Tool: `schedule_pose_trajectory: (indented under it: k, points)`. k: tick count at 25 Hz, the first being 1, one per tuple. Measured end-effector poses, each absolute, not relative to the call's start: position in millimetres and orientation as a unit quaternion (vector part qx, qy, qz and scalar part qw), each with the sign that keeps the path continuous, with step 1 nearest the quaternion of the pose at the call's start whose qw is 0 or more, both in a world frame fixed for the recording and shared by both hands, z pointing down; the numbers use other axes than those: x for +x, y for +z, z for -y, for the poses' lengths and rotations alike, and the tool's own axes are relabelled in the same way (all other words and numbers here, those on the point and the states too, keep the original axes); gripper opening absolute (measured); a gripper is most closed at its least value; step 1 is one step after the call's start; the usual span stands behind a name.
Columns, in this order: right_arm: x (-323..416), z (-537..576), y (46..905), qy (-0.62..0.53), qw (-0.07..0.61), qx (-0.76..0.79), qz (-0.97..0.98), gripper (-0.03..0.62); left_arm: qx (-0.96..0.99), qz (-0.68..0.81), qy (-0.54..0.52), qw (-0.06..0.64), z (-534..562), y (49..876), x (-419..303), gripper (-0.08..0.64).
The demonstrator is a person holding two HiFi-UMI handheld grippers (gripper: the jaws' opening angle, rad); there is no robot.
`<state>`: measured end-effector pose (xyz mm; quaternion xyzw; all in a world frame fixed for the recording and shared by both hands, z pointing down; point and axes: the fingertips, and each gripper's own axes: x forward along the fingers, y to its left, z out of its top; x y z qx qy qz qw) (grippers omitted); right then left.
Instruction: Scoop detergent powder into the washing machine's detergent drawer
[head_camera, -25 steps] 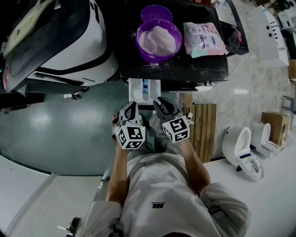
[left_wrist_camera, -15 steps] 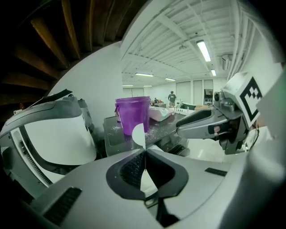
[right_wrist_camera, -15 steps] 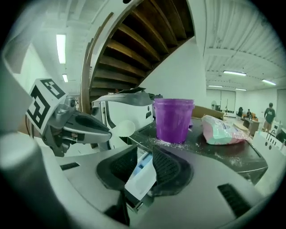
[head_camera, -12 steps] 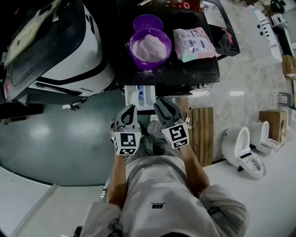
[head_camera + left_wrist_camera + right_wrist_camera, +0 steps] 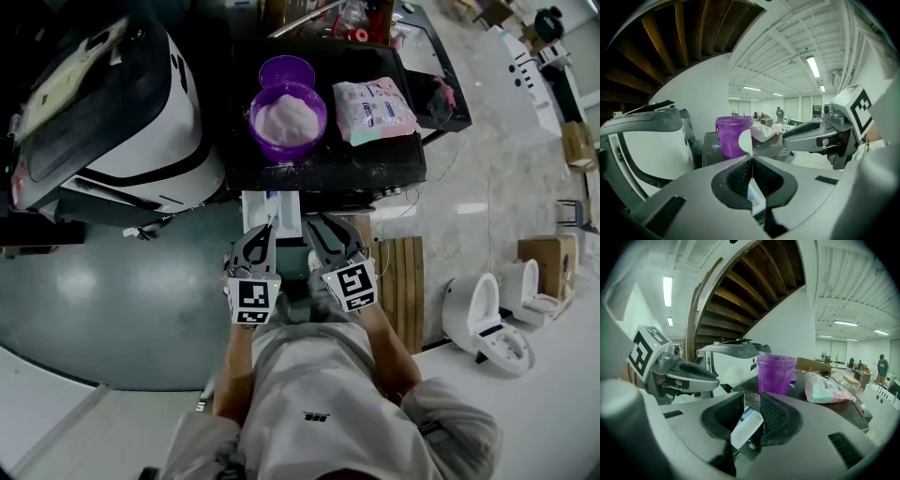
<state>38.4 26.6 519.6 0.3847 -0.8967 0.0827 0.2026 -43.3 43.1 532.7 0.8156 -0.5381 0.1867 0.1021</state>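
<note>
Left claw point(image 5: 751, 161): jaws together, clamped on a thin white scoop point(image 5: 746, 140); its rounded end shows just past the tips. Right claw point(image 5: 752, 411): jaws apart, nothing between them. The two claws hang side by side, near each other. The open detergent drawer point(image 5: 272, 204) juts from the washing machine point(image 5: 375, 159), just beyond and below both sets of tips. The purple bowl point(image 5: 288, 120) of powder stands on the machine's top, far of the drawer, apart from both claws. The detergent bag point(image 5: 375, 108) lies right of the bowl.
</note>
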Motion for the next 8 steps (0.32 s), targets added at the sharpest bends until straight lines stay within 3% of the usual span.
schedule_pose_trajectory:
  k: [8]
  points:
    - [76.0,-3.1,509.0,0.025,0.222,0.332,0.916,0.087,0.787,0.585,0.171,0.095,-27.5,514.9,-2.5,0.017]
